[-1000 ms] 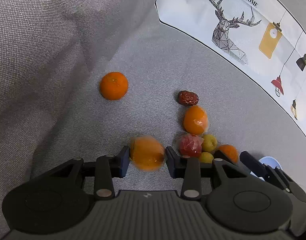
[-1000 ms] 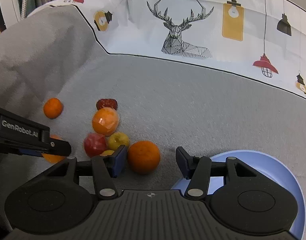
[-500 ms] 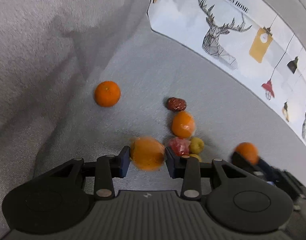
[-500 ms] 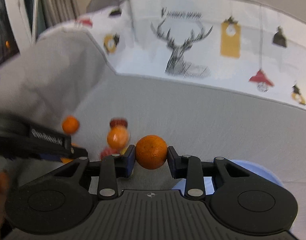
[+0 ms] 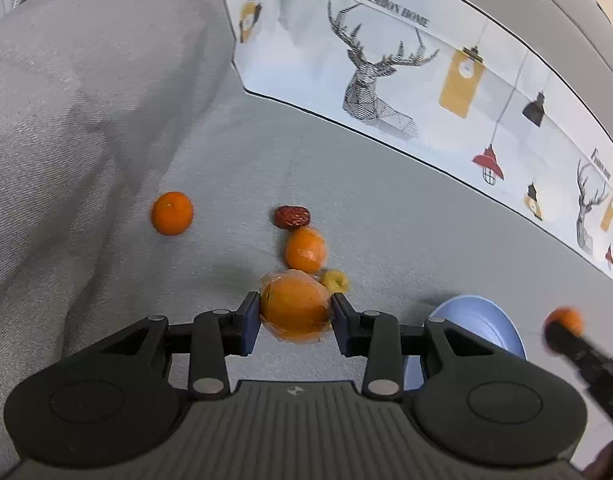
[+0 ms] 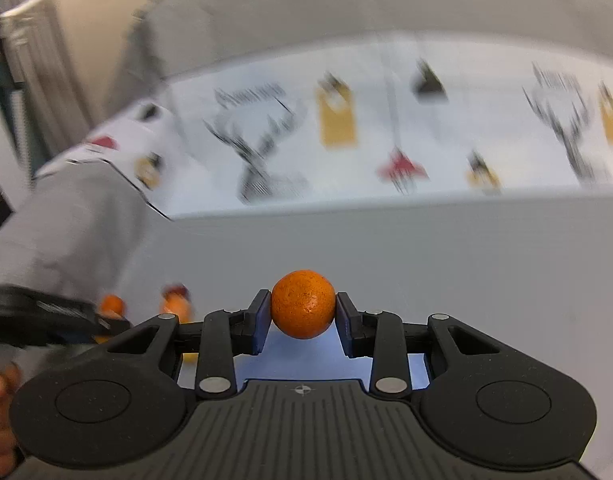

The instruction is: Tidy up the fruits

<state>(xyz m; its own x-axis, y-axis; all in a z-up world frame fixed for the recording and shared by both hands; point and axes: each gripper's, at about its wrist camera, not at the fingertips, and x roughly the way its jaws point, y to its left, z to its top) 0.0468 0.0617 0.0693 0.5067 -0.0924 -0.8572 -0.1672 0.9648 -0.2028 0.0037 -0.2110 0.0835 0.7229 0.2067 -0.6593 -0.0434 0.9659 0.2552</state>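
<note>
A grey sofa seat (image 5: 386, 208) fills both views, with a white deer-print cloth (image 5: 386, 64) draped along its back. On the seat, at the right of the left wrist view, lies a blue plate (image 5: 478, 320); in the right wrist view a strip of it shows just beneath the right tool (image 6: 303, 312).

The left tool (image 5: 295, 309) has its two pads pressed against the sides of a wrapped orange (image 5: 295, 306), whose clear film crinkles around it. The right tool is closed on a bare orange (image 6: 303, 304), gripped at its middle and held above the plate; that view is blurred.

Beyond the left tool, loose fruit lies on the seat: a second wrapped orange (image 5: 305, 250) just behind the held one, a small yellow fruit (image 5: 335, 280) beside it, and a dark red date (image 5: 292, 217) touching the far end of that wrapped orange. A lone mandarin (image 5: 172, 213) sits well apart to the left, near the cushion fold.
</note>
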